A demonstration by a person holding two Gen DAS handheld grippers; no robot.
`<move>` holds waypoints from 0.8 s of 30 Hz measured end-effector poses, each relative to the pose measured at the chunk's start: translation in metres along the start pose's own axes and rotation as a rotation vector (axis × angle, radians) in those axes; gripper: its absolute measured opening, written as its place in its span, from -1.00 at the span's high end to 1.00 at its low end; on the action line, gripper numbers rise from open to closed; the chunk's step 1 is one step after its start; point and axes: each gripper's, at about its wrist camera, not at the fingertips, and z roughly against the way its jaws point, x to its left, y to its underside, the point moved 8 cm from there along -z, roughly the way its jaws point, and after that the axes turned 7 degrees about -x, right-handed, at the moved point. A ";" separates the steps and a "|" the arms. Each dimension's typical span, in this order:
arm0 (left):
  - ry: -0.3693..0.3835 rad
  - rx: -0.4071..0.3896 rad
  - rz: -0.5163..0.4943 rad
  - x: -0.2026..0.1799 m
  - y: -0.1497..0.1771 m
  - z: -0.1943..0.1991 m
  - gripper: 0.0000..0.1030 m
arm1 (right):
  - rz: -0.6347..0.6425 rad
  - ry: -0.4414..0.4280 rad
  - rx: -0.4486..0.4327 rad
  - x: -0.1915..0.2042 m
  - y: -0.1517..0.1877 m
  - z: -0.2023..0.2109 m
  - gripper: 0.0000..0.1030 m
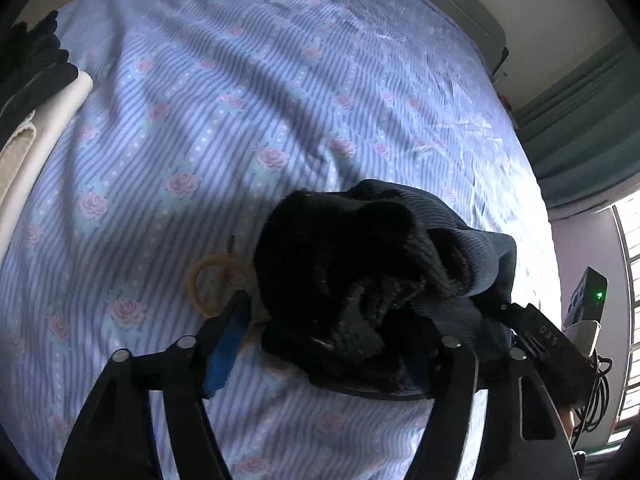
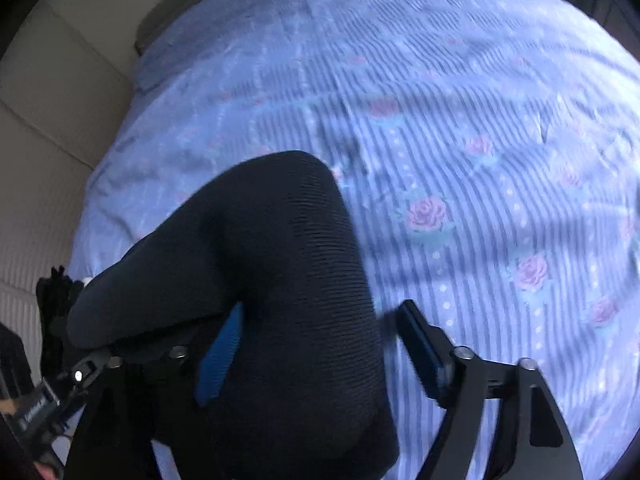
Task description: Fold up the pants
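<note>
Left gripper (image 1: 332, 336): jaws stand apart, pointing steeply down at the bed; a dark bundle of fabric fills the gap between them. The left blue pad (image 1: 224, 356) shows bare, with a gap to the cloth, so it does not press on it; the other pad is hidden under the fabric, so a true grip cannot be confirmed.
Right gripper (image 2: 320, 344): jaws wide apart; its right finger (image 2: 420, 344) stands clear of the cloth with bedsheet showing between them, and the left blue pad (image 2: 222, 356) lies against the fabric's side. Nothing is pinched.
Pants (image 1: 360, 280): dark, ribbed knit, bunched in a heap in the left wrist view, with a fuzzy black inner side turned outward and a bluish-grey ribbed layer draped to the right. In the right wrist view the pants (image 2: 260, 280) run as a thick bent tube from between the fingers up over the sheet.
Loop (image 1: 208, 284): a tan ring-shaped piece just beside the heap, at the left finger's tip.
Bedsheet (image 1: 200, 120): lavender stripes with pink roses, wrinkled, beneath everything.
Stack (image 1: 36, 92): dark and cream folded textiles at the bed's left edge, well apart from the pants.
Curtain (image 1: 580, 120): green, at the far right beside a bright window.
</note>
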 end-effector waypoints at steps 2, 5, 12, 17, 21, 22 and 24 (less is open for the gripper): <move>0.022 0.016 0.015 0.001 0.001 0.003 -0.39 | 0.008 -0.008 -0.002 0.002 0.000 0.005 -0.57; 0.038 0.010 0.016 0.001 0.005 0.012 -0.35 | 0.019 -0.018 -0.018 0.005 0.004 0.023 -0.57; 0.031 -0.010 0.061 0.004 0.014 0.009 -0.44 | 0.034 -0.044 0.013 0.005 0.024 0.035 -0.57; 0.055 0.018 0.153 0.016 0.018 0.005 -0.56 | 0.003 -0.070 0.030 0.001 0.024 0.020 -0.57; 0.034 0.018 0.218 0.017 0.026 0.009 -0.57 | 0.039 -0.075 0.036 0.008 0.021 0.010 -0.57; 0.036 0.016 0.232 0.017 0.026 0.008 -0.57 | 0.035 -0.080 0.039 0.009 0.021 0.008 -0.57; 0.056 0.021 0.237 0.017 0.025 -0.001 -0.59 | 0.016 -0.092 0.044 0.007 0.020 0.004 -0.57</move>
